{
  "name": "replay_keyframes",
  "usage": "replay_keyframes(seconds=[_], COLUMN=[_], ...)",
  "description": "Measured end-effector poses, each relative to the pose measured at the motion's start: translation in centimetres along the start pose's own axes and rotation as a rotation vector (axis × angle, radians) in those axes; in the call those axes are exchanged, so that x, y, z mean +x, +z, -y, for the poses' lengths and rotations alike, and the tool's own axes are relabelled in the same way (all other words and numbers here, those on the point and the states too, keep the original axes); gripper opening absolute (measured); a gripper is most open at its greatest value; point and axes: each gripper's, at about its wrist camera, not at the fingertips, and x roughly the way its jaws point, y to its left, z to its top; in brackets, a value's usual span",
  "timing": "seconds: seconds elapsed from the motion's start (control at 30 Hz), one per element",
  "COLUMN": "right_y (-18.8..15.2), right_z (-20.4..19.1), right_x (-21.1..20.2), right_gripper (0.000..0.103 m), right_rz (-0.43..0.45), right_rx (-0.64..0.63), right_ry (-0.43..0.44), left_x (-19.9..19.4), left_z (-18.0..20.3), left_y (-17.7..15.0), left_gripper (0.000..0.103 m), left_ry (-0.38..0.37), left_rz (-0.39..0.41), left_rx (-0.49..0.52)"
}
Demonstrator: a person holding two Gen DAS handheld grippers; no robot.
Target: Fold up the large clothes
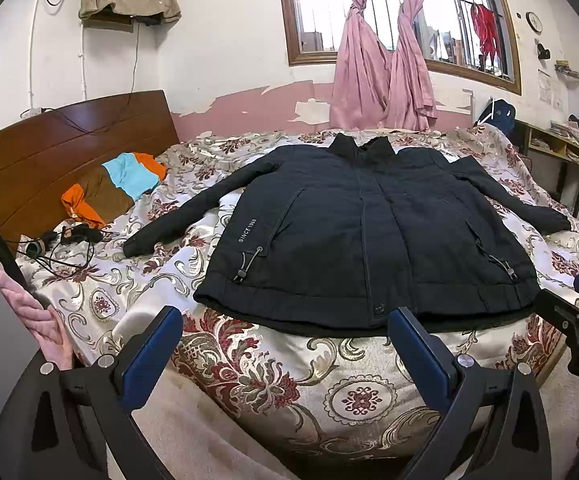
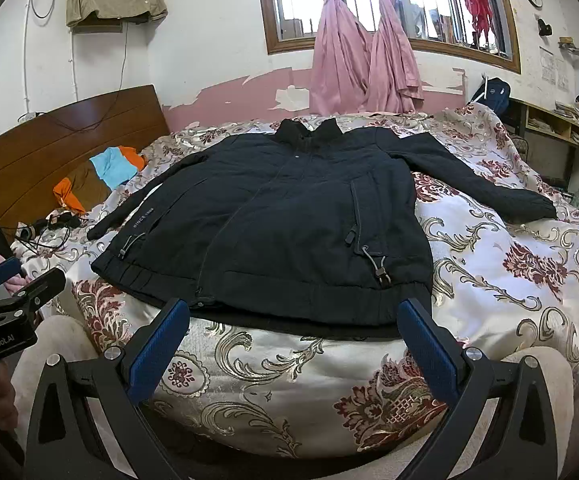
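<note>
The jacket [image 1: 369, 224] is dark matt cloth, faintly quilted, lying on a bedspread [image 1: 273, 376] of shiny satin-like cloth with a woven floral pattern. The headboard [image 1: 69, 152] at far left is glossy brown wood, and the curtains [image 1: 385, 76] are smooth pink cloth. Each gripper's fingers [image 2: 157, 348] carry blue textured pads on matt black frames with bright metal screws.

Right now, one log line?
jacket: flat on bed, unfolded | left gripper: open | right gripper: open

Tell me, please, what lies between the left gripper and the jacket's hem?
Only floral bedspread separates the open left gripper from the jacket, seen in the left wrist view.
</note>
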Motion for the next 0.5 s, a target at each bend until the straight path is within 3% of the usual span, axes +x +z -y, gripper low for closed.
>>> replay_keyframes(seconds=[0.5], right_y=[0.01], right_z=[-0.01], right_x=[0.02], right_gripper=[0.102], right_rz=[0.0], right_rx=[0.0], right_ry=[0.0], left_x=[-0.04], left_z=[0.2], left_y=[-0.01], left_gripper=[0.103], left_ry=[-0.003], left_rz=[0.001], left_rx=[0.006])
